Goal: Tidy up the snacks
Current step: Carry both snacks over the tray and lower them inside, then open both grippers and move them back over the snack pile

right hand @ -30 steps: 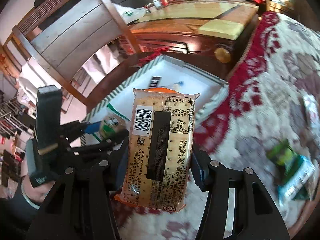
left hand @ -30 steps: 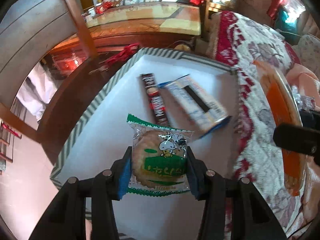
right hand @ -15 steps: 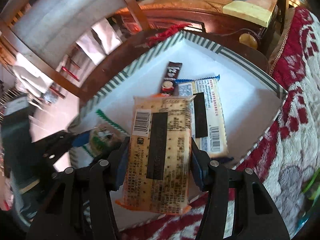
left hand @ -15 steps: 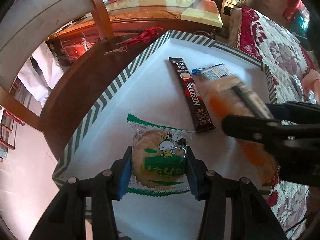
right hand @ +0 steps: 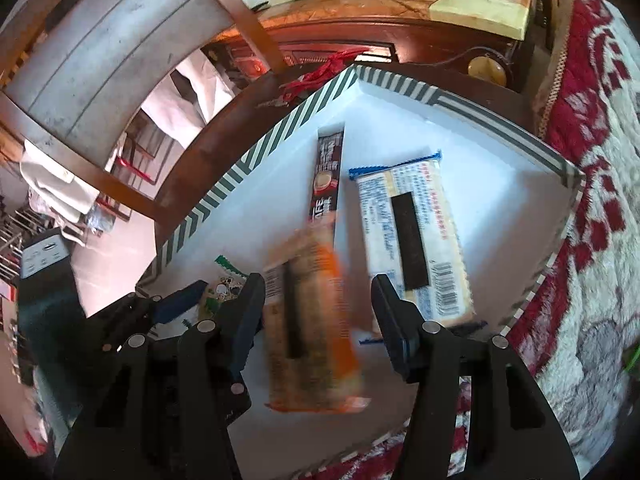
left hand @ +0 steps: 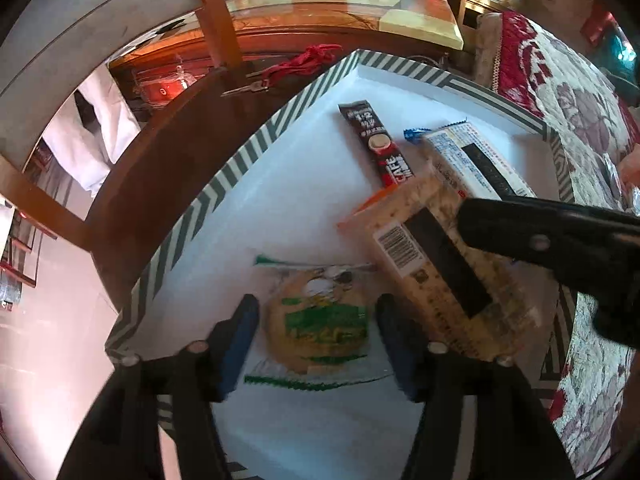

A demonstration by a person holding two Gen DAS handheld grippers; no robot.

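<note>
A white box with a green striped rim (left hand: 224,184) (right hand: 240,168) holds a dark coffee stick (left hand: 380,148) (right hand: 326,176) and a blue-ended cracker pack (left hand: 476,160) (right hand: 412,236). My left gripper (left hand: 316,328) is open over the box; the round green-labelled biscuit pack (left hand: 320,320) lies blurred between its fingers. My right gripper (right hand: 318,308) is open; the orange-edged cracker pack (right hand: 308,320) (left hand: 436,276) is blurred between its fingers, free of both pads. The left gripper also shows in the right wrist view (right hand: 176,304).
The box sits on a dark wooden table (left hand: 160,160) beside a red floral cloth (left hand: 568,92) (right hand: 592,160). A wooden chair (right hand: 104,40) stands behind. Red cord and keys (left hand: 304,64) lie past the box's far corner.
Both grippers opened. The left let go of the round biscuit pack and the right let go of the orange-edged cracker pack, both over the white box.
</note>
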